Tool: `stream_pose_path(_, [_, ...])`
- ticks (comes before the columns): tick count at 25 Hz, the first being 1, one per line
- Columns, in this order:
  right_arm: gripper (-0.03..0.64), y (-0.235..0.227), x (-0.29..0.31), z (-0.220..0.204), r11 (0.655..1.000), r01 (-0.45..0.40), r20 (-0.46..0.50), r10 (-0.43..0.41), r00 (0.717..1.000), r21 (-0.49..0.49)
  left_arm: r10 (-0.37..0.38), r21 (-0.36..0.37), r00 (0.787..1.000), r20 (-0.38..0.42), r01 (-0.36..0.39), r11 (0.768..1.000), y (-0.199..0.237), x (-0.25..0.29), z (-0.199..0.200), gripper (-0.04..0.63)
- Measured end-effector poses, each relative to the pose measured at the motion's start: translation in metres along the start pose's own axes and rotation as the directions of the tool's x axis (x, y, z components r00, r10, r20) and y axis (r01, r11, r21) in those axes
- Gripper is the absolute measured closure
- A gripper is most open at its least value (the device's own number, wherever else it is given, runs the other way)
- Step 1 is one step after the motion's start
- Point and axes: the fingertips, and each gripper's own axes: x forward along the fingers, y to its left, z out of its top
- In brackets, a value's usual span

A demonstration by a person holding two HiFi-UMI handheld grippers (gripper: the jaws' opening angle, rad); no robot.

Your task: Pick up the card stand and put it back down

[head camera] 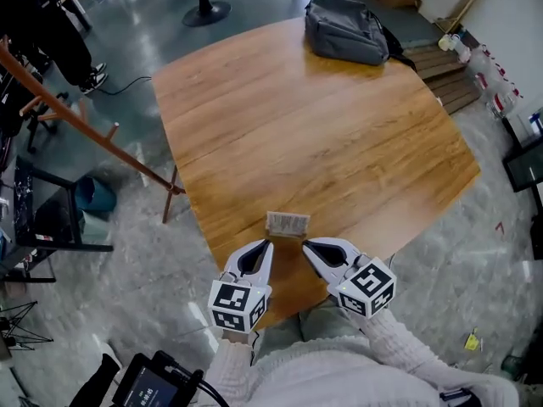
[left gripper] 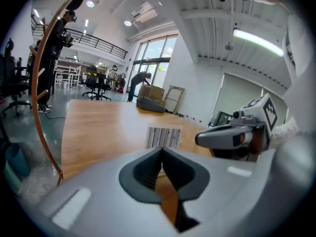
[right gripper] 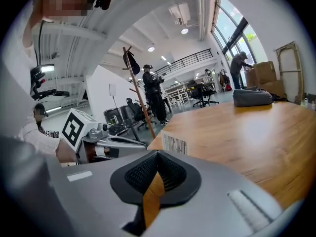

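Observation:
The card stand [head camera: 288, 224] is a small upright holder with a barcode-striped card, standing near the front edge of the wooden table [head camera: 314, 134]. It also shows ahead of the jaws in the left gripper view as the card stand [left gripper: 164, 137] and at left of centre in the right gripper view as the card stand [right gripper: 175, 143]. My left gripper [head camera: 267, 244] is just short of it on its left, jaws shut and empty. On the stand's right, the right gripper [head camera: 306, 245] is also shut with nothing in it. Both tips point toward the stand without touching it.
A grey bag [head camera: 348, 30] lies at the table's far edge. A wooden coat rack [head camera: 93, 134] leans to the left of the table. A person [right gripper: 154, 98] stands in the background, and office chairs are behind. The floor drops off right at the table's near edge.

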Motion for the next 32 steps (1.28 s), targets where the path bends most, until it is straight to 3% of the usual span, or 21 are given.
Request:
stream_pose_path(5, [0.617,-0.013,0.007,-0.016,1.0,0.011,-0.043,-0.011,0.999,-0.001,0.022,-0.015,0.999,-0.024,-0.023,1.0,0.014,0.007,-0.015,0.586])
stream_pose_path(7, [0.548,-0.017,0.01,-0.022,1.0,0.025,-0.059,-0.025,0.998,0.004,0.017,-0.024,0.999,-0.04,-0.018,1.0,0.017,0.012,-0.021,0.541])
stream_pose_path(17, [0.39,-0.046,0.033,-0.045,0.996,0.088,-0.103,-0.087,0.991,0.002,0.025,0.013,0.993,-0.119,-0.024,1.0,0.033,0.047,-0.044,0.44])
stream_pose_path(25, [0.388,-0.055,0.055,-0.063,0.995,0.09,-0.163,-0.094,0.982,-0.032,0.009,0.081,0.986,-0.165,0.004,0.997,0.035,0.061,-0.05,0.4])
stream_pose_path(32, [0.409,-0.059,0.064,-0.073,0.993,0.108,-0.196,-0.116,0.974,-0.051,-0.011,0.068,0.987,-0.163,0.022,0.997,0.034,0.063,-0.052,0.404])
